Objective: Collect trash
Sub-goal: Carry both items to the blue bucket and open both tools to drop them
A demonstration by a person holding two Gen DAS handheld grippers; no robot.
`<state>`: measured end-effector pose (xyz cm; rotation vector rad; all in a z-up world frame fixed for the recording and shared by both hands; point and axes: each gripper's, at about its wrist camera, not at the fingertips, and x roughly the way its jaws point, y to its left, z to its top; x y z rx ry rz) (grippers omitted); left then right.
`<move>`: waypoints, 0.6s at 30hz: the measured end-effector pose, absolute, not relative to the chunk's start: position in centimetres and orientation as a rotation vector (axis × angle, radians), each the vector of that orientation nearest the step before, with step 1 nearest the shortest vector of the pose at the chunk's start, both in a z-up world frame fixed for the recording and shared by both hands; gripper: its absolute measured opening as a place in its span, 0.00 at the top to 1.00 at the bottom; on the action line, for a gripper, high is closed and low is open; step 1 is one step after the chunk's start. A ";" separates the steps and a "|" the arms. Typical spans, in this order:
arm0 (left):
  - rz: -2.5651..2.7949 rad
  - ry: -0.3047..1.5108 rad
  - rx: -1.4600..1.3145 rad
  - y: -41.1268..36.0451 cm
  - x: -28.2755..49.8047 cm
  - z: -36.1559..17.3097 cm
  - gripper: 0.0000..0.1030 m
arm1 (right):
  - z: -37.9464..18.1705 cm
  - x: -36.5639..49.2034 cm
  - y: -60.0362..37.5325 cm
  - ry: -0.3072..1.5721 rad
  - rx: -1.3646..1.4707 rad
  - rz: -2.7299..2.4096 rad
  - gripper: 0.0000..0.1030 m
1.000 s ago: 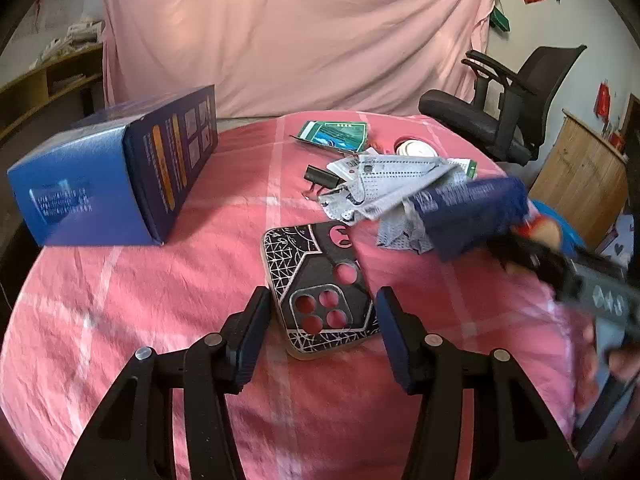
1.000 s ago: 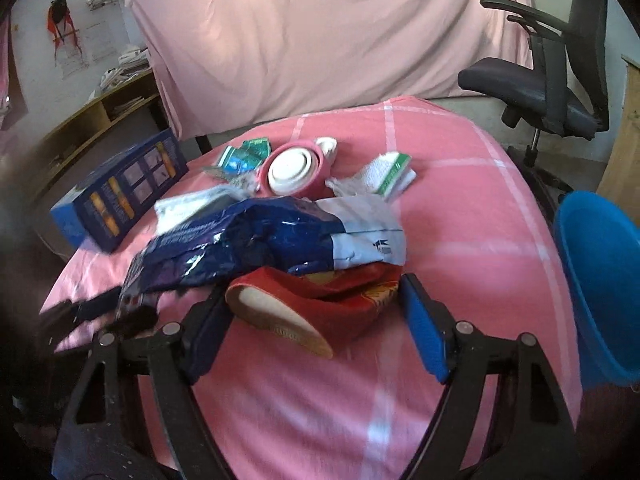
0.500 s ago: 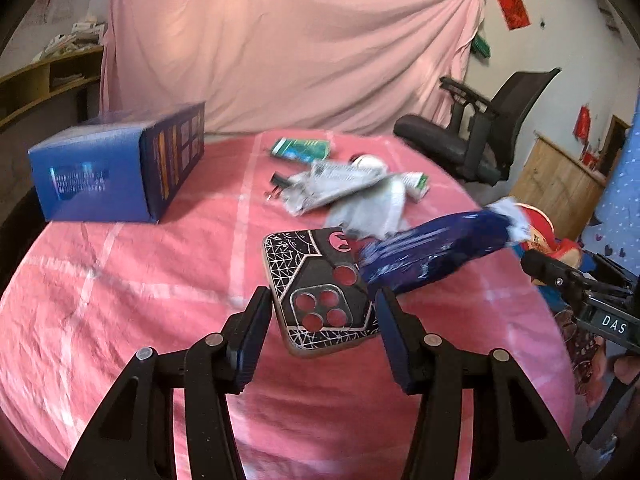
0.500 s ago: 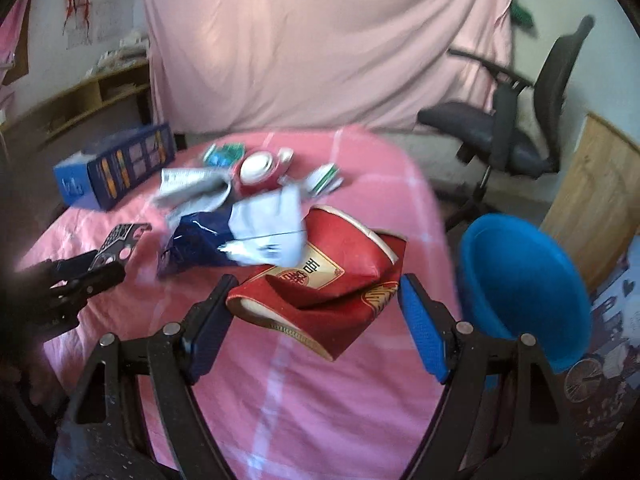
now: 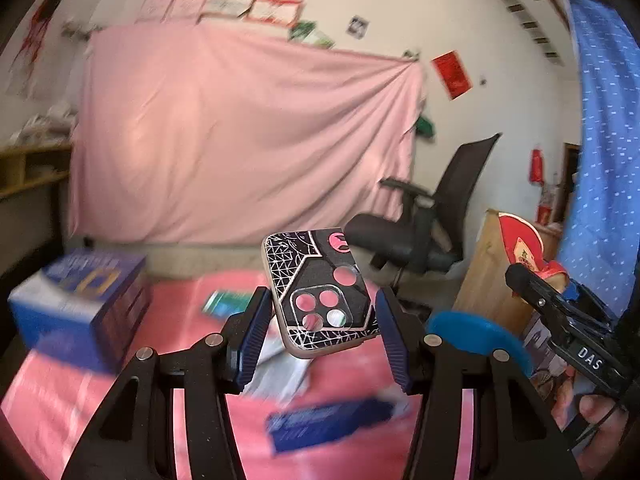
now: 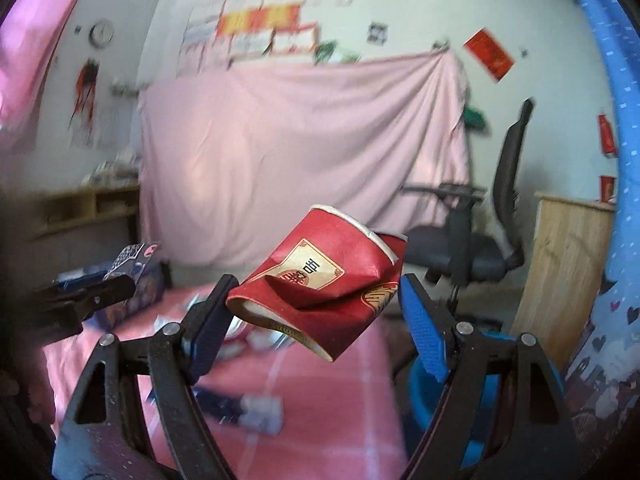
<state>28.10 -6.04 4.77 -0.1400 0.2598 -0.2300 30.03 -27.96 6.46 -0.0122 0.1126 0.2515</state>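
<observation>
A pink sheet point(image 5: 240, 140) hangs across the middle of both views, with an office chair point(image 5: 432, 220) to its right. Below it, along the bottom of each frame, lies the table point(image 5: 80, 412) under its pink checked cloth, much of it blurred.

In the left view a blue box point(image 5: 80, 304) sits at the left edge of the table. A blue bin point(image 5: 476, 336) shows at lower right, just past your left gripper's right finger; in the right view its rim peeks out at the bottom right, behind the right gripper's finger.

A dark blue wrapper point(image 5: 332, 420) lies flat on the cloth at bottom centre of the left view, well below both grippers, with pale crumpled trash point(image 5: 280, 364) just above it.

Your right gripper point(image 6: 316, 308) pinches a crushed red cup point(image 6: 320, 276), lifted clear of the table at centre frame; in the left view the same cup shows at the right edge, above the bin.

Your left gripper point(image 5: 320, 332) grips a black patterned phone case point(image 5: 320, 292) by its sides, the case tilted and raised off the table at centre frame.
</observation>
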 end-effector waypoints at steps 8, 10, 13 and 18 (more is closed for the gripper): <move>-0.410 0.152 -0.064 -14.4 32.1 7.9 0.54 | 7.8 31.7 -34.9 0.025 0.087 0.049 0.01; -0.450 0.159 -0.058 -16.6 33.8 8.0 0.54 | 7.5 32.1 -36.7 0.042 0.108 0.002 0.01; -0.510 0.206 -0.069 -19.8 36.1 7.8 0.54 | 6.0 32.5 -39.6 0.092 0.134 -0.060 0.01; -0.598 0.342 -0.055 -24.8 39.4 6.0 0.54 | 2.2 33.6 -43.3 0.222 0.170 -0.121 0.01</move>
